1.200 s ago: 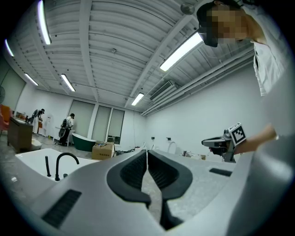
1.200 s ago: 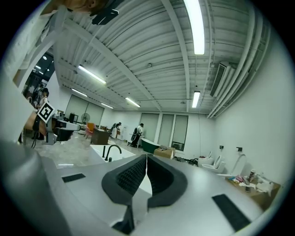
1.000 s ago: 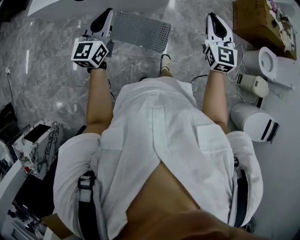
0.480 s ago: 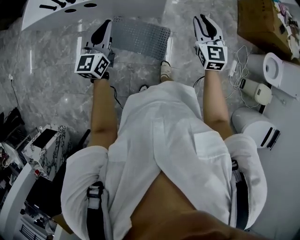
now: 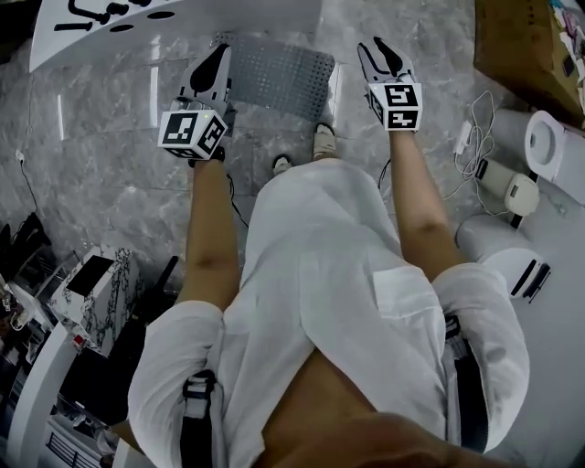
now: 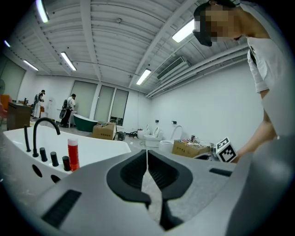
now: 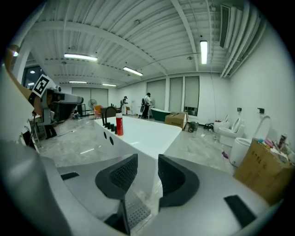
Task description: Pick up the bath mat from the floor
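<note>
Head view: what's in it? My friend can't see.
From above, a person in white holds a gripper near each end of a grey bath mat on the marble floor by a white bathtub. The left gripper is shut; the jaws of the right gripper have just been opening, nothing between them.

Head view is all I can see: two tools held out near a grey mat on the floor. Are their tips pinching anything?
Observer: No. In the left gripper view the left gripper has its jaws together, with nothing between them.
Visitor: And the other one?
Observer: The right gripper has just been opening; its jaws stand apart and empty, with the bath mat showing below them.
Visitor: What lies ahead of them?
Observer: A white bathtub with a red bottle upright on its rim, beside black taps.
</note>
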`<state>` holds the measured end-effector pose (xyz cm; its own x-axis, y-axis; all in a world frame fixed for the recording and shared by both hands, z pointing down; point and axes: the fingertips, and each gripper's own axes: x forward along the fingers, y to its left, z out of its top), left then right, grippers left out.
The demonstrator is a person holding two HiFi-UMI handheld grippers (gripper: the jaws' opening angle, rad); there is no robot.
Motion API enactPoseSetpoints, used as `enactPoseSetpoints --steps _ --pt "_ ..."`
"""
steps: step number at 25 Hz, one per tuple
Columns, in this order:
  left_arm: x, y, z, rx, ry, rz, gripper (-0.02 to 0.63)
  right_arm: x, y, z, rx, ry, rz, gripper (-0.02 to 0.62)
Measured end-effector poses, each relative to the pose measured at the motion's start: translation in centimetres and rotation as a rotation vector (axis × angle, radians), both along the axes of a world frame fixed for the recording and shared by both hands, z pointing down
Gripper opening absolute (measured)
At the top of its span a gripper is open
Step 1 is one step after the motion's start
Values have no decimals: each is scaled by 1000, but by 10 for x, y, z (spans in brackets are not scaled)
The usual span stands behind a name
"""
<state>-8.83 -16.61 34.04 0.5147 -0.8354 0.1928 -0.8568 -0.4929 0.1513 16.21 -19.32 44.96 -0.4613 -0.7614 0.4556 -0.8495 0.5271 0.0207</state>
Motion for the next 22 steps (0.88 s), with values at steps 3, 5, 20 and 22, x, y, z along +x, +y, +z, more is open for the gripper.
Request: enactPoseSetpoints --steps 3,5,20,22 --pt "5 -5 47 -22 11 12 17 -3 -2 70 -73 15 19 159" --pt "6 -8 83 -43 13 18 17 -5 -3 116 -115 23 38 165" --pt "16 -38 309 -123 51 58 17 -22 7 442 -493 7 184 243" --pt "15 -41 336 -132 56 60 17 -25 10 481 -540 -2 206 253"
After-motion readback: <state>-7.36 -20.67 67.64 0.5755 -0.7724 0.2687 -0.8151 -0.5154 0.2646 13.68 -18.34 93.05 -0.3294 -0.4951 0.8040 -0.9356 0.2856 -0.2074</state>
